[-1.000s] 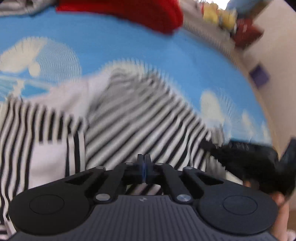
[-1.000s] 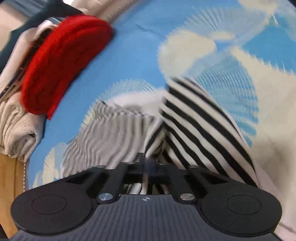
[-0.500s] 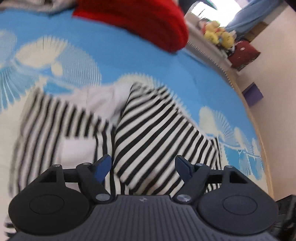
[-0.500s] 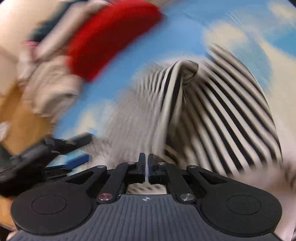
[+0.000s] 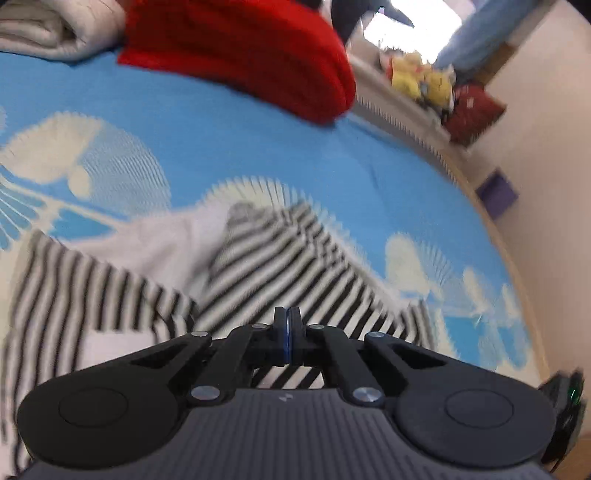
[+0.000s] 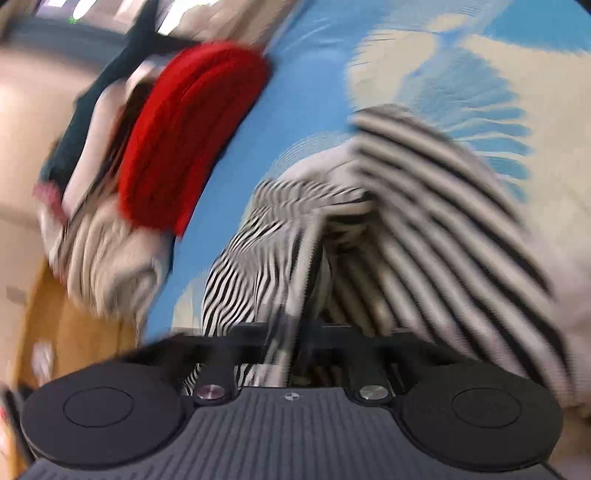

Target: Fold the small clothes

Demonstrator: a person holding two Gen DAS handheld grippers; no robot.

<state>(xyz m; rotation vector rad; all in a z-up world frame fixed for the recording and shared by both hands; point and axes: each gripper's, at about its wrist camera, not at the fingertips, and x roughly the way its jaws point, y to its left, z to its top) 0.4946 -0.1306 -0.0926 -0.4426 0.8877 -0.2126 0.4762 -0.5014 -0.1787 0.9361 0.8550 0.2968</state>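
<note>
A black-and-white striped garment (image 5: 288, 266) lies partly folded on the blue and cream patterned cloth (image 5: 258, 147). My left gripper (image 5: 287, 332) is shut, its tips together just above the garment's near edge; I cannot tell whether any cloth is pinched. In the right wrist view the striped garment (image 6: 424, 221) is bunched and lifted towards the camera. My right gripper (image 6: 291, 343) is shut on a fold of it, though the view is blurred.
A folded red garment (image 5: 251, 51) and a folded beige one (image 5: 44, 33) lie at the far edge; the red garment also shows in the right wrist view (image 6: 184, 140). Stuffed toys (image 5: 424, 77) sit beyond the table. A wooden edge (image 6: 66, 332) is at left.
My left gripper opened half a second ago and has shut again over the garment's near edge. My right gripper has stayed shut on the fold and swung it across, with much blur.
</note>
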